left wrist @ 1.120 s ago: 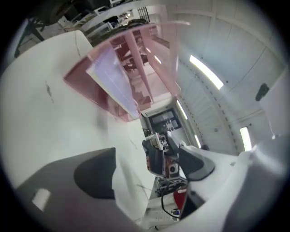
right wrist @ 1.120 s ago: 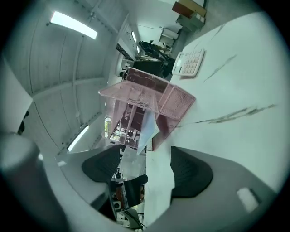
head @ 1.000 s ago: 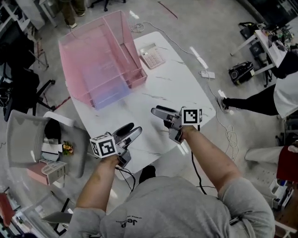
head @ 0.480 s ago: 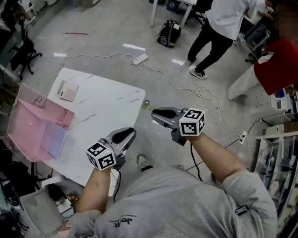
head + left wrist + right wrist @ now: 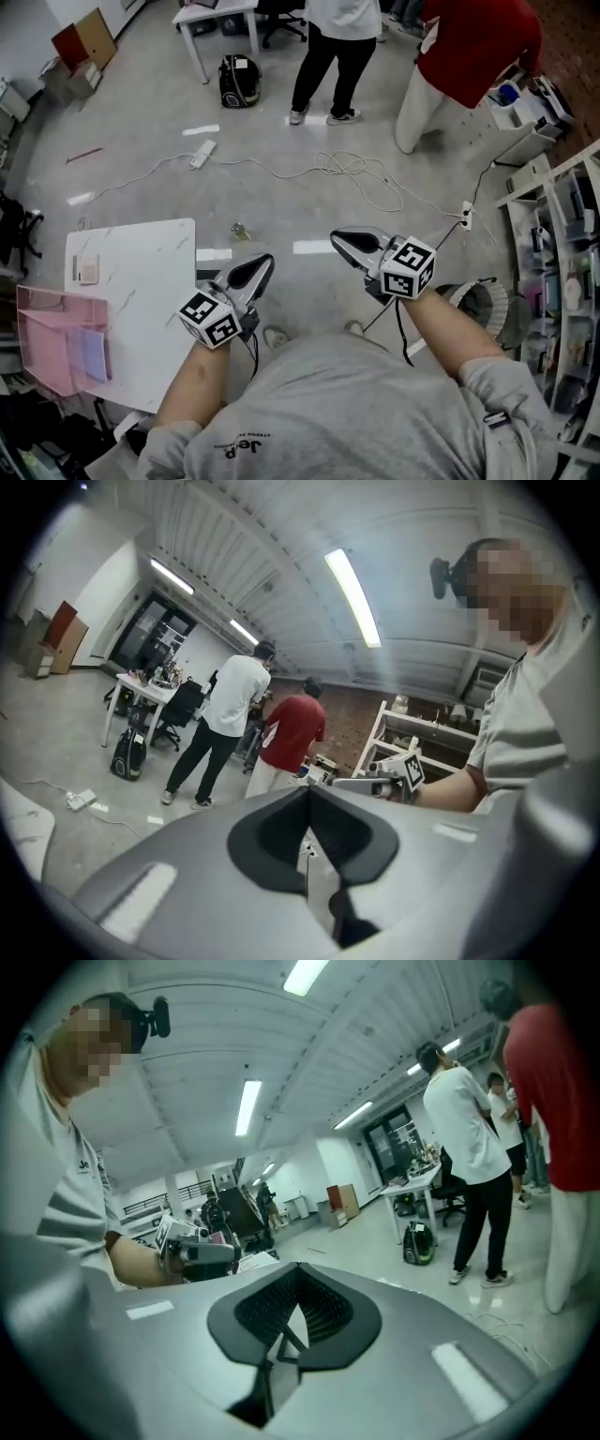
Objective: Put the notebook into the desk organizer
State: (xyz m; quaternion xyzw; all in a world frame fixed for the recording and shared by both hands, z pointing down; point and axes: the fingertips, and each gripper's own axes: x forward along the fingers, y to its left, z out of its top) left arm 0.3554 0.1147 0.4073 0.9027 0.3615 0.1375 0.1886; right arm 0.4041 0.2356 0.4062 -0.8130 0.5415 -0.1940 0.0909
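L gripper (image 5: pixel 265 262) & R gripper (image 5: pixel 339 237): jaws just closed, now pressed together, nothing btw them. Both are held out over the floor (image 5: pixel 141 122), right of the table (image 5: pixel 141 281), marker cubes facing up. Notebook (image 5: pixel 91 354), bluish, lies inside the pink desk organizer (image 5: pixel 42 323) at far left, well apart from both grippers. Organizer sits on the white table; small calculator (image 5: pixel 88 270) beside it, not touching. Further out: cables (image 5: pixel 347 173) strewn on grey floor, black backpack (image 5: pixel 236 80), person in white top (image 5: pixel 333 37) & person in red top (image 5: pixel 473 42) standing, shelving (image 5: pixel 562 234) at right
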